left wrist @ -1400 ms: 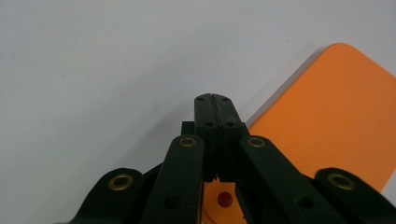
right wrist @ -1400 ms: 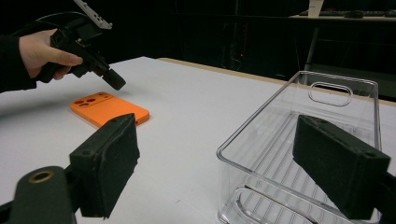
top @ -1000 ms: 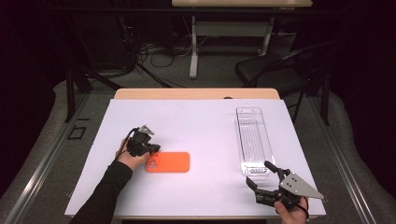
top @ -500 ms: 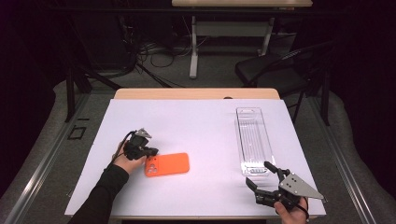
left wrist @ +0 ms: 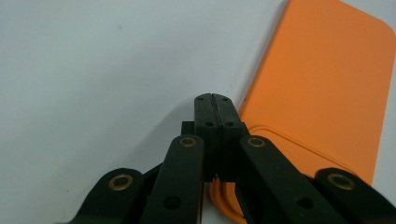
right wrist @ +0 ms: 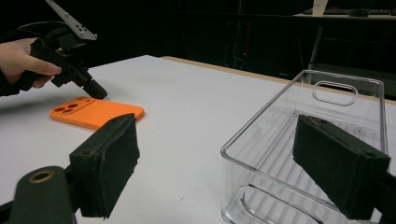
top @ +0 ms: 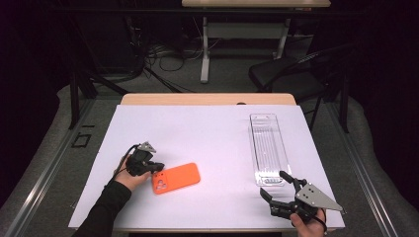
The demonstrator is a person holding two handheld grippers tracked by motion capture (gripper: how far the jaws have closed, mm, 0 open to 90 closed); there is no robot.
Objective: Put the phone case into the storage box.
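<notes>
An orange phone case is lying flat on the tabletop, toward the near left corner, camera cutouts facing up. Its camera end is being touched by the tips of the left gripper, whose jaws are being kept pressed together with nothing between them; in the left gripper view the closed tips are being seen at the long edge of the case. A clear plastic tray is standing lengthwise along the right edge, well apart from the case. Just beside its near end, at the near right corner, the right gripper is being held with jaws spread wide and empty, the tray's near corner being framed between them.
</notes>
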